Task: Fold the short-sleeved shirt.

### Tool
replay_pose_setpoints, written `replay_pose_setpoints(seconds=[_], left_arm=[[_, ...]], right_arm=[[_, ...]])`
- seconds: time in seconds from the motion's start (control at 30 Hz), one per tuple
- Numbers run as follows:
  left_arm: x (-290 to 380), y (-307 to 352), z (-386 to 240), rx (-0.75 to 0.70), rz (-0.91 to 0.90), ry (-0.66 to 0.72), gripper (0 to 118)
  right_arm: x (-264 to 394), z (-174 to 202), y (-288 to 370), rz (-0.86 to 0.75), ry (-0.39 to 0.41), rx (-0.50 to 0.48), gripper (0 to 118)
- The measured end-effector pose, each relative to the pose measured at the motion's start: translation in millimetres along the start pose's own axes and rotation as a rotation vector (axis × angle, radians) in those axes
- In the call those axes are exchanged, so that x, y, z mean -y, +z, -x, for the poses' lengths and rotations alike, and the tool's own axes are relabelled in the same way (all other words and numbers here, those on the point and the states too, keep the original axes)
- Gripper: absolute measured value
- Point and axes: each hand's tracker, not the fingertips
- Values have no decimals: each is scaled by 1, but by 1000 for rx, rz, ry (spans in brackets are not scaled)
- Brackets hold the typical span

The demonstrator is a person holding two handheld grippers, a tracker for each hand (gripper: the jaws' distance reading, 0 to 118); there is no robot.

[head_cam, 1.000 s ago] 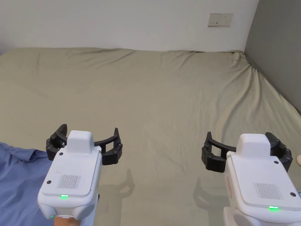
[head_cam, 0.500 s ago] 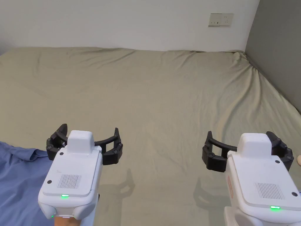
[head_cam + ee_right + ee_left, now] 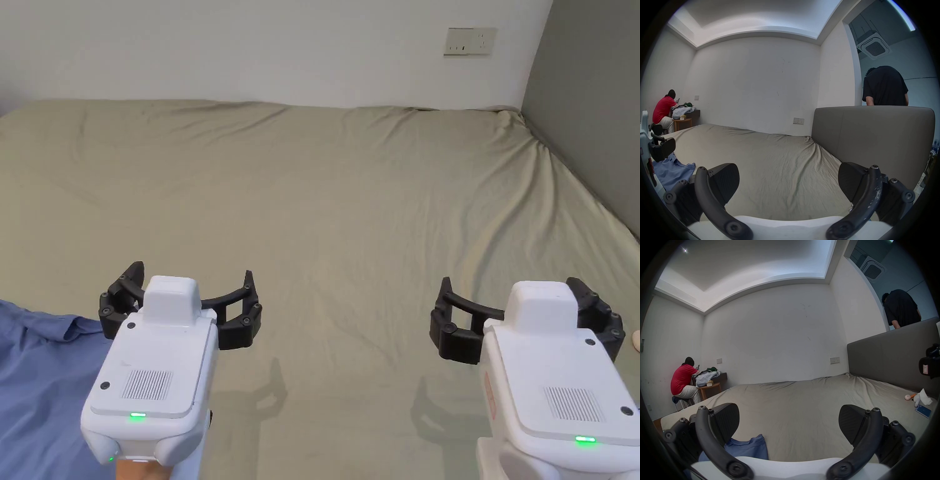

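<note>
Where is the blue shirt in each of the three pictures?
Head view: the blue shirt lies at the bottom left, on the bed.
Left gripper view: bottom middle, between the open jaws, nearer the left one.
Right gripper view: lower left, below the left hand-held gripper.
Shared landmark: the wall socket plate next to the grey headboard.

A wide bed (image 3: 350,206) covered in a creased olive-beige sheet (image 3: 375,250) fills the room, a grey headboard (image 3: 875,138) along one side. A blue shirt (image 3: 44,381) lies rumpled at its near left edge; tissue (image 3: 924,398) and a small blue card (image 3: 923,410) rest near the headboard.
</note>
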Motion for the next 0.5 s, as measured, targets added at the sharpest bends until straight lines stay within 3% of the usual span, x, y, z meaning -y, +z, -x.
replay_pose_setpoints(seconds=[0.17,0.2,0.23,0.27,0.33,0.37,0.5], left_arm=[[0,0,1,5,0,4,118],[0,1,1,10,2,6,113],[-1,1,1,14,3,9,102],[-1,2,1,22,3,13,83],[-2,5,0,39,4,20,1],[-3,4,0,45,7,21,0],[-3,3,-4,72,32,19,0]], right_arm=[[-1,0,-1,0,3,0,118],[-1,0,-1,1,4,0,116],[-2,0,-1,2,5,-5,107],[-2,1,0,5,5,-5,90],[-2,1,0,7,-4,-8,16],[-2,1,-1,11,-14,-15,2],[0,-1,-4,34,-45,-50,1]])
